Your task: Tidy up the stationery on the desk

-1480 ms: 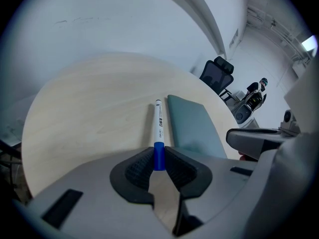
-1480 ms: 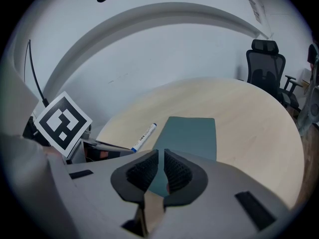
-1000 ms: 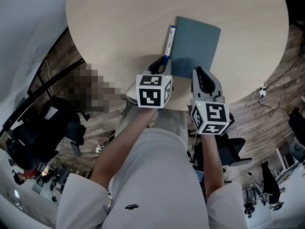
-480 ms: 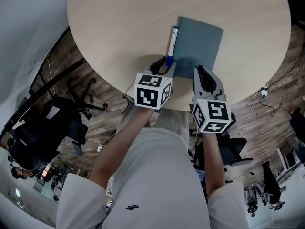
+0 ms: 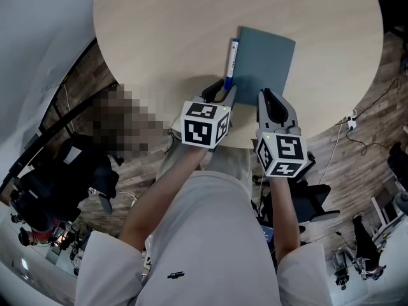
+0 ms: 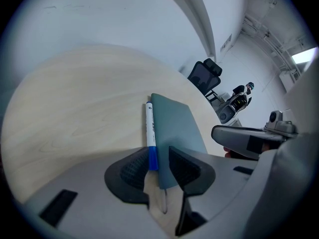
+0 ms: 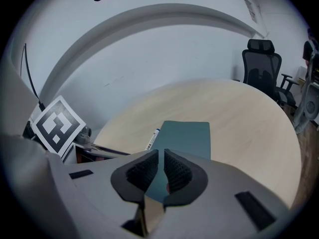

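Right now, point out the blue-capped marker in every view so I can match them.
Head view: marker upper centre, left of the teal notebook.
Left gripper view: marker centre, blue end inside the left gripper, jaws apart.
Right gripper view: marker left of centre, lower end hidden.
Shared landmark: teal notebook.

We count one pen (image 5: 230,62), one teal notebook (image 5: 262,65) and one round table (image 5: 166,30) beneath them both. We count two grippers, a left gripper (image 5: 217,94) and a right gripper (image 5: 271,104). Past the table, the right gripper view gives us one black office chair (image 7: 262,68).
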Available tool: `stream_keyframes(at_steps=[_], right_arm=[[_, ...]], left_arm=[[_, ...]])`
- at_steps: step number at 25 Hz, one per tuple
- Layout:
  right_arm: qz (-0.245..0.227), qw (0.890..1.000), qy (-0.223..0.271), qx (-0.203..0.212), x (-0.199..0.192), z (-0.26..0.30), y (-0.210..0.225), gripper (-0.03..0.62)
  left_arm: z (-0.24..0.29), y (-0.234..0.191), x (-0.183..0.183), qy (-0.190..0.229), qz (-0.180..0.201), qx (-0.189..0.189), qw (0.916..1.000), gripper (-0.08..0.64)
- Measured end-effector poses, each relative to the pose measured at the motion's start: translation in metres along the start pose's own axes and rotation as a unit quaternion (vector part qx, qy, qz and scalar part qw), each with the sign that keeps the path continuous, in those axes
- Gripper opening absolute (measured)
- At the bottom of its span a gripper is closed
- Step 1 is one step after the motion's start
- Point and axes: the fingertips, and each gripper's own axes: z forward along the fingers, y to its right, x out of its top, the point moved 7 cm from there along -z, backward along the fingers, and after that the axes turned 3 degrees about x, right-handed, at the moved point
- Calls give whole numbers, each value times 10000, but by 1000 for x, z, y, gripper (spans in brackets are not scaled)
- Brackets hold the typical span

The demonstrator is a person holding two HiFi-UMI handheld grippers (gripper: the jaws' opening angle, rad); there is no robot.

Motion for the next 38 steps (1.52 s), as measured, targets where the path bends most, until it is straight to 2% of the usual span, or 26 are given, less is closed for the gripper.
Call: stream_keyframes(at_steps=[5,9,15,22,27,34,38], right_arm=[[141,9996,168,-150,11,-14,-8,60],[385,9982,384,-240,24,-29,-17,60],[448,9955,750,-365,54,-55,-42,60],[511,9910,1146,-465,80,-98,-71,60],[475,9881,1365,-525,89,-123,-88,60],[244,9866,1517,-549,104,-144,-117,60],[10,9850,1624,-577,110,-159,-137,60]], left_arm=[[-21,6,11,64,184,-80,9998,129],[-45,10,17,80,348,-170,9992,81],[-91,15,31,142,606,-512,9967,43],[-145,36,58,446,977,-794,9910,37],[-180,48,76,762,1344,-854,9843,34],[-221,47,87,1112,1401,-870,9800,32],[-242,51,88,1274,1592,-922,9746,32]])
